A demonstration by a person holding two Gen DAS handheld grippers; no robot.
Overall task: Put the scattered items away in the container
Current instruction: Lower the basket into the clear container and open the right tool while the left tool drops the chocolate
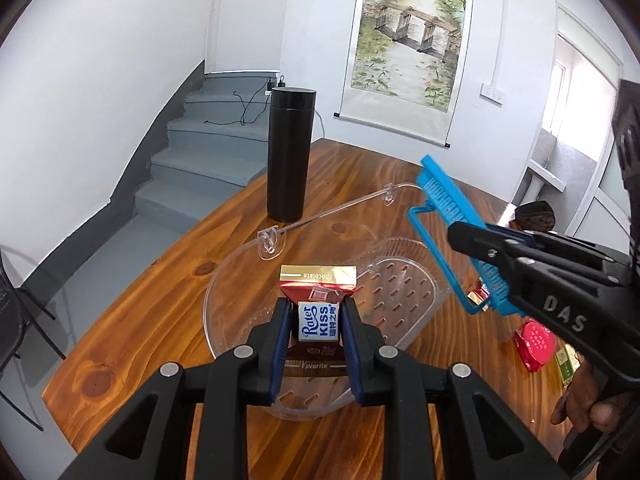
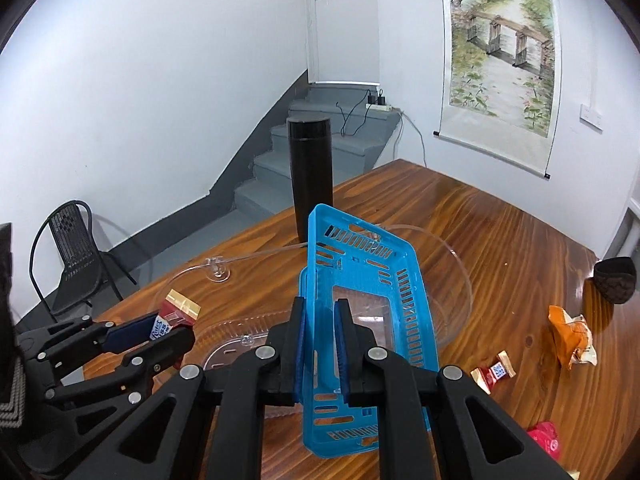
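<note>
My left gripper (image 1: 318, 320) is shut on a red and gold Rater Kiss chocolate packet (image 1: 318, 286) and holds it above a clear plastic tray (image 1: 400, 280) on the wooden table. It also shows in the right wrist view (image 2: 160, 332) with the packet (image 2: 178, 310). My right gripper (image 2: 320, 340) is shut on the wall of a blue slotted basket (image 2: 372, 280), held tilted above the clear tray (image 2: 452, 280). The basket (image 1: 452, 208) shows at the right of the left wrist view, in the right gripper (image 1: 476, 236).
A tall black flask (image 1: 288, 152) stands at the table's far edge. Loose sweets lie on the right: a red-gold one (image 2: 494, 372), an orange wrapper (image 2: 570, 332), a red round pack (image 1: 536, 344), a green one (image 1: 566, 364). A dark bowl (image 2: 614, 280) sits far right.
</note>
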